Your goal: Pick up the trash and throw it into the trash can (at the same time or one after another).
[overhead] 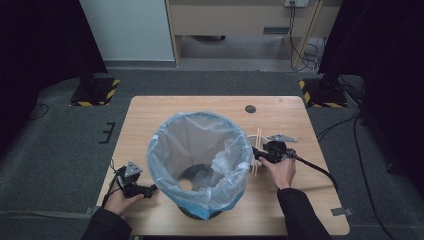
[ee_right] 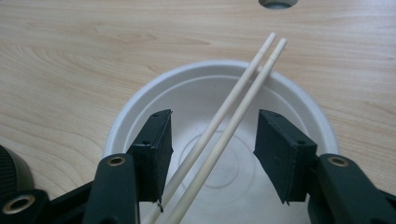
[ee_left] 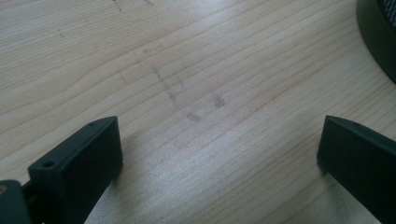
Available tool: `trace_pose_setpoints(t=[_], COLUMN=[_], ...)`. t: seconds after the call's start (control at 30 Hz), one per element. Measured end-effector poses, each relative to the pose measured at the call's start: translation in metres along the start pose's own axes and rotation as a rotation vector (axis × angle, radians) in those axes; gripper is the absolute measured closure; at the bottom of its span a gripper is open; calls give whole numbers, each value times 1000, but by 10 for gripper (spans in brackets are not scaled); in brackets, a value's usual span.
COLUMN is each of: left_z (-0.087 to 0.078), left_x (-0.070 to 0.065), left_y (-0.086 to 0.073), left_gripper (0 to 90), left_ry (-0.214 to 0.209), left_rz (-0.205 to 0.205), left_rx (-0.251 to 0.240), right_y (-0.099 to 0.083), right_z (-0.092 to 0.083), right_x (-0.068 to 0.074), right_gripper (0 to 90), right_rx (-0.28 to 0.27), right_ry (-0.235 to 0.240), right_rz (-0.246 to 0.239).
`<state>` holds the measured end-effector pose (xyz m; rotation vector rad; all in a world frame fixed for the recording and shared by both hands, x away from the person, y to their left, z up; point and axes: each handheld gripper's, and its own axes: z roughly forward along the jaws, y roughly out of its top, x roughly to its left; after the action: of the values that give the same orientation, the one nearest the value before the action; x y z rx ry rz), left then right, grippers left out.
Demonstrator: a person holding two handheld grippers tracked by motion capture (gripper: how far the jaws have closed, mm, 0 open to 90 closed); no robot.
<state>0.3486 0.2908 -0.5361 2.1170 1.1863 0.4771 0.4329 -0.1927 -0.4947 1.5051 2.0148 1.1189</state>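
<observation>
The bench is the biggest thing here, a pale wood top with grey floor seen all round it. A bin with a thin blue bag over its rim is stood in the middle of the bench, a bit toward the near edge. It is tall and wide, and the two hands are kept apart by it.

A white bowl is seen in the right gripper view, set on the bench just right of the bin. In the high view it is mostly hidden behind the bin's rim and the right hand. Two chopsticks are laid across the bowl, side by side, with their far tips sticking out past its rim. A small round hole is cut in the bench beyond them.

The right hand-held gripper is held low over the bowl. Its jaws are apart, and the chopsticks are passed between them. The left jaw looks to be close beside one stick; the right jaw is clear of them.

The left hand-held gripper is held near the front left corner, close to the bin's foot. Its jaws are wide apart over bare wood, with nothing between them. Open bench is left behind the bin and along the right side.
</observation>
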Motion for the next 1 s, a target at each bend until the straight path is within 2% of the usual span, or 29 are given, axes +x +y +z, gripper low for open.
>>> trace_pose_setpoints(t=[0.03,0.2,0.53,0.73,0.9,1.0], left_z=[0,0,0,0,0,0], left_x=[0,0,0,0,0,0], left_y=[0,0,0,0,0,0], left_gripper=[0,0,0,0,0,0], left_ry=[0,0,0,0,0,0], left_rz=[0,0,0,0,0,0], left_rx=[0,0,0,0,0,0], right_y=[-2,-3,-3,-4,-4,-3], right_z=[3,6,5,7,6,5], right_x=[1,2,-1,-1,-2,-3], right_gripper=[478,530,674,666,765,793], right_rx=[18,37,82,105,116,119], right_ry=[-8,6,15,1,-1,-2], right_rz=[-6,-18,-50,-75,-95,-101])
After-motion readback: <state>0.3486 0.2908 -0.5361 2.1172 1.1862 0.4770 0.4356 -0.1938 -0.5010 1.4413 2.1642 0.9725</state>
